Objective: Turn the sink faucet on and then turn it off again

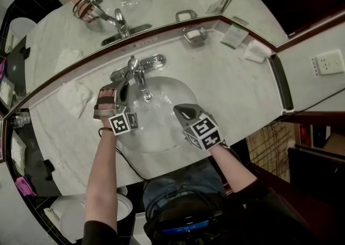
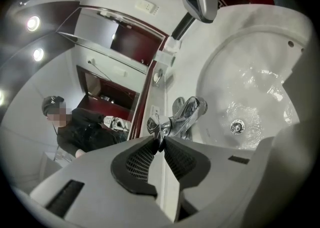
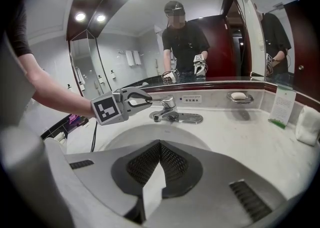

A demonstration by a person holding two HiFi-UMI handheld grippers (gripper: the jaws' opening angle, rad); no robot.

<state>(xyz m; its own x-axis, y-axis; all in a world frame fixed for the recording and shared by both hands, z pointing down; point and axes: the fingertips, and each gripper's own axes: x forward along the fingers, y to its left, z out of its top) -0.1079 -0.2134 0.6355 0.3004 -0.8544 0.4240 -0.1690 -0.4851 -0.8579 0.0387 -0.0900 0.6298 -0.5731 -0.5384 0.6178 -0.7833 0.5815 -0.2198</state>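
Left hand-held gripper [image 2: 159, 141] is clamped on the faucet lever [image 2: 154, 125] tip — rigid, slick chrome, best gripped squarely near its end — while the right hand-held gripper [image 3: 160, 144] hangs clenched and empty.

Head cam overhead; gripper cams toward faucet [image 1: 139, 77]

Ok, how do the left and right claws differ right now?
The left claw is clamped on the faucet handle; the right claw is shut on nothing. The left claw is at the far rim of the basin; the right claw hovers over its near side. Both have grey jaws with dark mesh pads.
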